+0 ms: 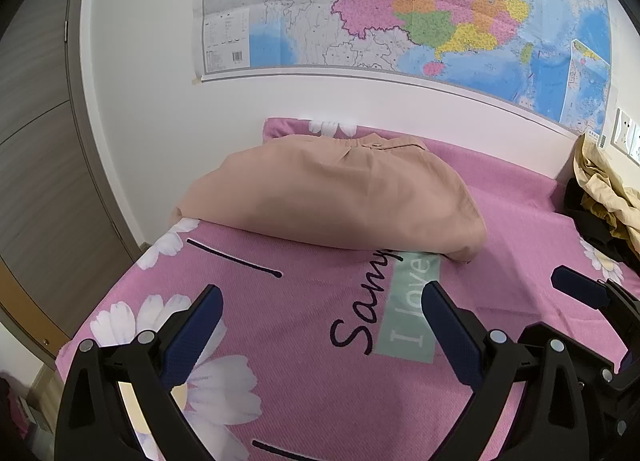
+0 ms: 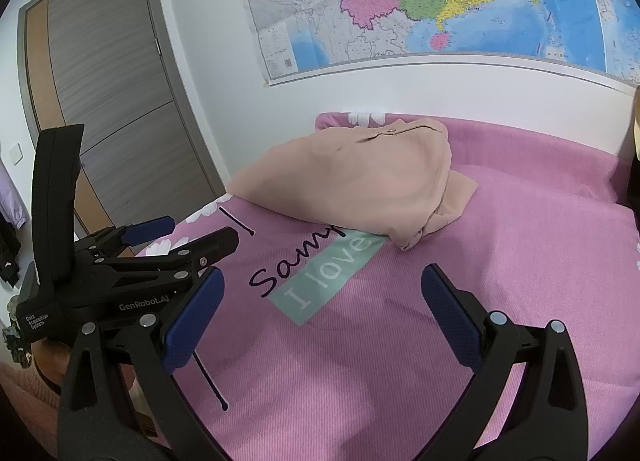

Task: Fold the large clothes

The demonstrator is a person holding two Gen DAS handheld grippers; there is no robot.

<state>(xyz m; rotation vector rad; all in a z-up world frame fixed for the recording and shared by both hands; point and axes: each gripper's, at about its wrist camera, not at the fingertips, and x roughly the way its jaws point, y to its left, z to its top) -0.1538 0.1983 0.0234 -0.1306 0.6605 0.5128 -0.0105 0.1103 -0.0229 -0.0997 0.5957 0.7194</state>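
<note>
A folded peach-pink garment point(image 1: 336, 197) lies in a compact bundle on the pink bed sheet point(image 1: 304, 341), near the far wall; it also shows in the right wrist view point(image 2: 352, 181), with a loose flap at its right end. My left gripper point(image 1: 322, 299) is open and empty, above the sheet in front of the garment. My right gripper point(image 2: 322, 281) is open and empty, also short of the garment. The left gripper shows in the right wrist view point(image 2: 180, 235) at the left, and the right one at the right edge of the left wrist view point(image 1: 580, 285).
A heap of tan and black clothes point(image 1: 604, 197) lies at the right side of the bed. A large map point(image 1: 400, 5) hangs on the white wall behind. A grey door point(image 2: 112, 101) stands to the left. The sheet has daisy prints and "I love" lettering point(image 2: 328, 273).
</note>
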